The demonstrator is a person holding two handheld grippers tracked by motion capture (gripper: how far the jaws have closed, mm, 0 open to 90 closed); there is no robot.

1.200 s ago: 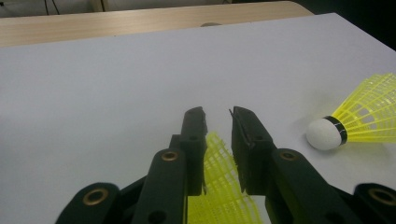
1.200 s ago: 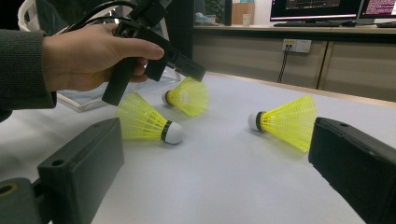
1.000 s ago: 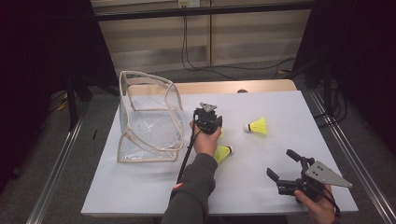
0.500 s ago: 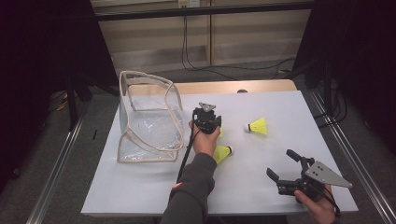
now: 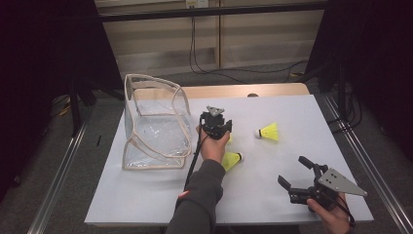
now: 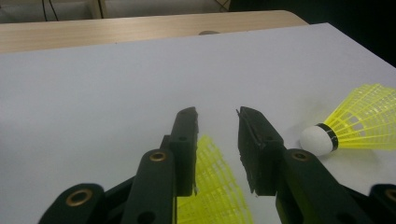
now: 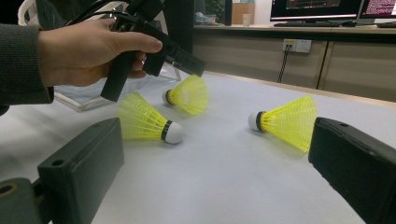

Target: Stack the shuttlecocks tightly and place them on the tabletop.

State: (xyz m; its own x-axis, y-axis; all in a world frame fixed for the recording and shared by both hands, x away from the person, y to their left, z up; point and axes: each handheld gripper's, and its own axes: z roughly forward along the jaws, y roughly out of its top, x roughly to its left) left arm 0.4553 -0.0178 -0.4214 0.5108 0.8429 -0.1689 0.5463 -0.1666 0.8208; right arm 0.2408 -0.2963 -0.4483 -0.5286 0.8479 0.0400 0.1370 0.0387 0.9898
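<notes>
Had just been opening left tongs (image 6: 217, 135), pads off the shuttlecock (image 6: 219, 186) between them at lower centre; best closed softly, sparing its skirt. Held right tongs (image 5: 292, 169) agape, empty.

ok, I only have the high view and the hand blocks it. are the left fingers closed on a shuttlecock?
Observer: No. In the left gripper view, the left gripper has just been opening. Its fingers stand apart, and the shuttlecock has its yellow skirt low in the gap, not pinched.
Operator: is it off the table?
Observer: No. The right gripper view shows it lying on its side on the white table, just under the left fingertips.
</notes>
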